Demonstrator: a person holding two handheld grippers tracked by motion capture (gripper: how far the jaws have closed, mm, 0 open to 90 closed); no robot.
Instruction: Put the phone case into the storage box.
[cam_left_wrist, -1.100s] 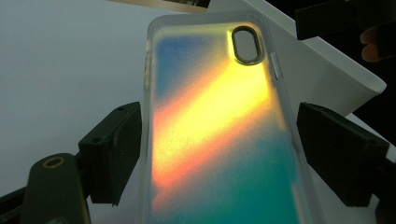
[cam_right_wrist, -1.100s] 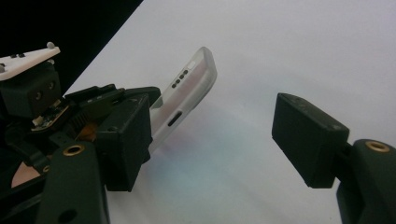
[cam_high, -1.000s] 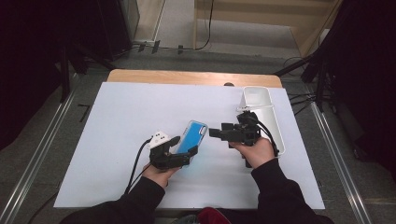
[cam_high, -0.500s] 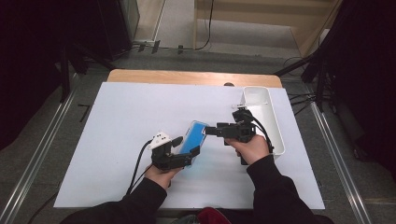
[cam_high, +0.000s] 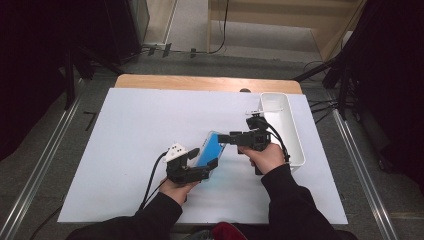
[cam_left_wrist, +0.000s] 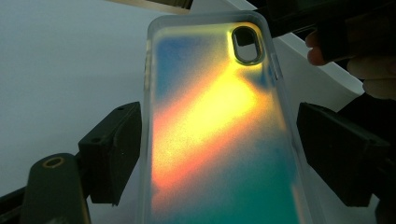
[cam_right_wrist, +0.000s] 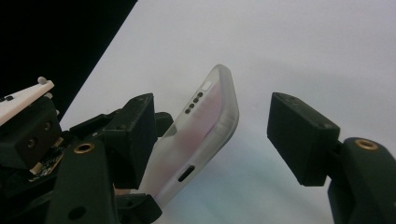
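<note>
White table (cam_high: 125, 150): white bin (cam_high: 295, 135), contents unseen.

White sheet (cam_high: 150, 130) covers most of the wooden table (cam_high: 200, 82). White rectangular bin (cam_high: 295, 125) sits at the sheet's right edge. Grey floor (cam_high: 45, 150) with metal rails around.

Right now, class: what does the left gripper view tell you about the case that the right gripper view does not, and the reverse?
Left gripper view: the case's coloured back, blue through yellow to orange, and its camera cutout; the left gripper clamps its long sides.
Right gripper view: the case's end, with a port slot and a row of holes; the right gripper's jaws, which have just been closing, flank that end without pressing on it yet.
Both: the case and the white table.
</note>
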